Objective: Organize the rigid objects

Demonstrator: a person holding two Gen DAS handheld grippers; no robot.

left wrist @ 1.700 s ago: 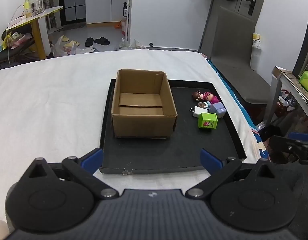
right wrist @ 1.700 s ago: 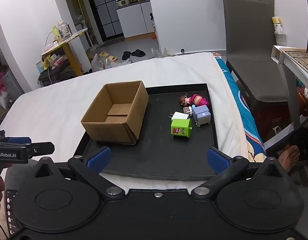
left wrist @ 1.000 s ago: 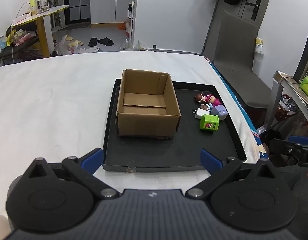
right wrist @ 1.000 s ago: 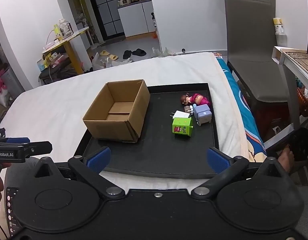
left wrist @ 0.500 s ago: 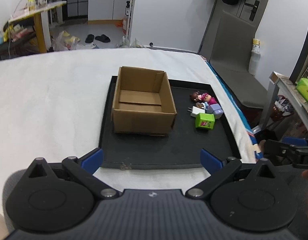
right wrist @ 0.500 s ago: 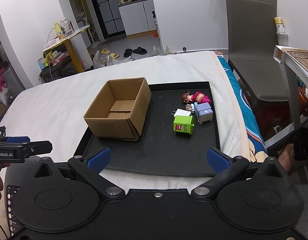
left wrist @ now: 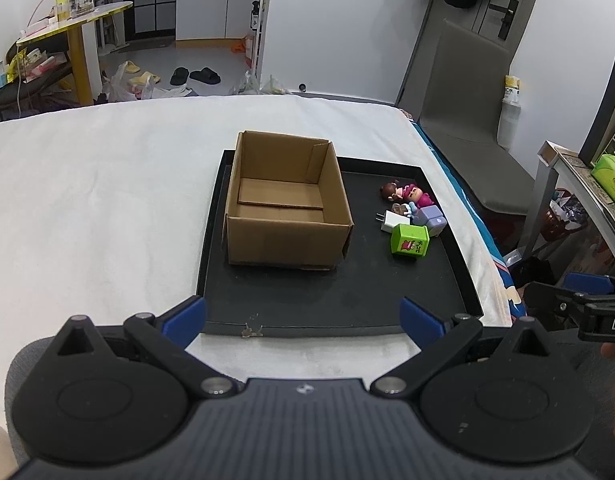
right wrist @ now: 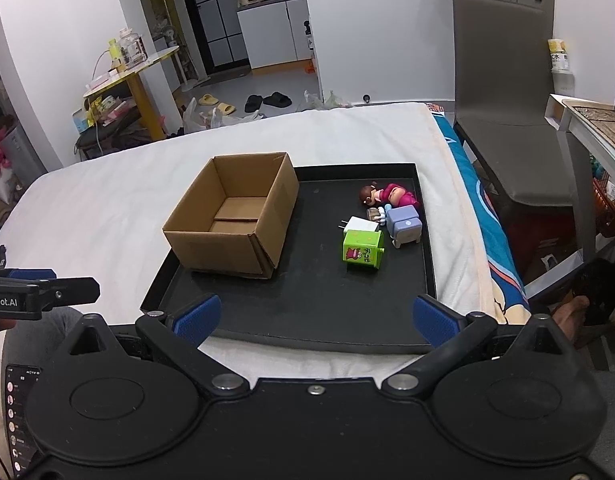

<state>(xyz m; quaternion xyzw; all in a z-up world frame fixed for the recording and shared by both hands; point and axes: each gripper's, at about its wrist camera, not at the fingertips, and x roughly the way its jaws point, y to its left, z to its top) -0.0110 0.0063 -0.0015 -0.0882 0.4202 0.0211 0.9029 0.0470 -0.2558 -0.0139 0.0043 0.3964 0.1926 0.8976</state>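
An open cardboard box (left wrist: 285,204) (right wrist: 235,220) stands empty on the left half of a black tray (left wrist: 335,304) (right wrist: 323,304). To its right lies a cluster: a green cube (left wrist: 409,240) (right wrist: 362,250), a white charger (left wrist: 391,222) (right wrist: 359,225), a lavender block (left wrist: 432,218) (right wrist: 404,224) and a pink doll (left wrist: 407,194) (right wrist: 387,195). My left gripper (left wrist: 303,318) hovers open before the tray's near edge, holding nothing. My right gripper (right wrist: 314,318) is also open and empty, near the same edge.
The tray rests on a white bed sheet (left wrist: 87,200). A grey chair (right wrist: 507,100) stands right of the bed, with a shelf (right wrist: 587,120) beside it. A yellow side table (left wrist: 73,28) and slippers on the floor (right wrist: 267,100) lie beyond the far edge.
Both views have shifted only slightly; the left gripper swayed a little nearer and back. Box and toys have not moved. Both grippers stayed open.
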